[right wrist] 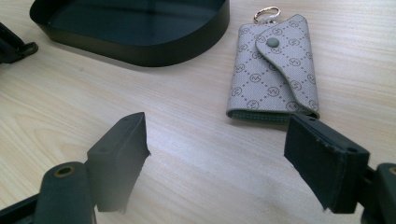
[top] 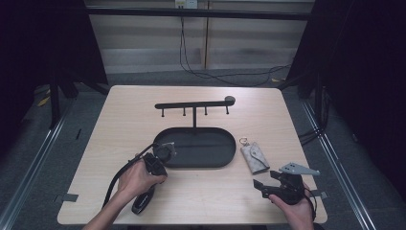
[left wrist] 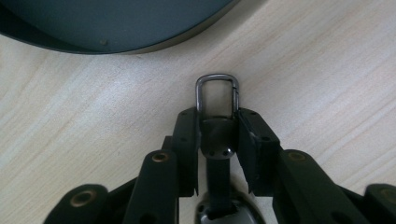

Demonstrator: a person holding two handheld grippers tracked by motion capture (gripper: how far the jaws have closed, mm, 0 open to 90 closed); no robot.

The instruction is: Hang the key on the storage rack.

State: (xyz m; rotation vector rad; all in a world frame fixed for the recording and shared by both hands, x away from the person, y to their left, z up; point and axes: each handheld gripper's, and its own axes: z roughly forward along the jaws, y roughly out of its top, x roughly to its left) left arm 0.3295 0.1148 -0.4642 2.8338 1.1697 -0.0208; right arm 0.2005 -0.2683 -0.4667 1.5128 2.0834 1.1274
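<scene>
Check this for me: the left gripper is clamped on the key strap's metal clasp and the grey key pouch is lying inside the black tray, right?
Not quite. The left gripper does clamp the clasp, but the grey key pouch lies on the table beside the black tray, as the right gripper view shows.

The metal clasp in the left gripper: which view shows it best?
The left gripper view. There the metal clasp sits close up, its dark strap end pinched between the left gripper jaws, the loop sticking out over the table. In the high view it is too small to make out at the left gripper, beside the tray.
</scene>
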